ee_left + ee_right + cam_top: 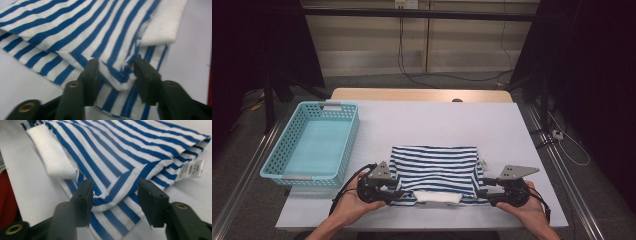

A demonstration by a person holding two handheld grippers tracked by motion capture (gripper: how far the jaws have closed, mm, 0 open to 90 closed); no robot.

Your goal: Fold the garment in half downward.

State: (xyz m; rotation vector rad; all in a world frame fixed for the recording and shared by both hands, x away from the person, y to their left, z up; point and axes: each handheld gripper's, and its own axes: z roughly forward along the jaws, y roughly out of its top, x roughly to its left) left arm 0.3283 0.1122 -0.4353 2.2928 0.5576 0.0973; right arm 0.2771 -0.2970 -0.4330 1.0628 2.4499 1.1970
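Far left on the table [432, 120] there's a light blue basket [314, 144], well apart from everything else. Next over, the left gripper [395, 192] sits at the near left corner of the folded striped shirt [434, 167], held in the person's left hand [354, 200]. From up high you can't really tell what the jaws are doing, but the left gripper view sorts it out: the two black jaws are spread, with a folded corner of the shirt [75, 32] lying loose between them and not pinched.

The shirt lies flat near the front edge, middle of the table, blue and white stripes, with a white ribbed cuff [437, 198] poking out at the near edge. That cuff [165, 22] looks much chunkier close up.

On the right, the right gripper [484, 194] is at the near right corner, in the right hand [524, 205]. Its own view shows the jaws apart too, the shirt [120, 150] corner between them but not squeezed. That view also catches a small white label [192, 168] with tiny print I can't read; from above it's just a white speck [483, 164].
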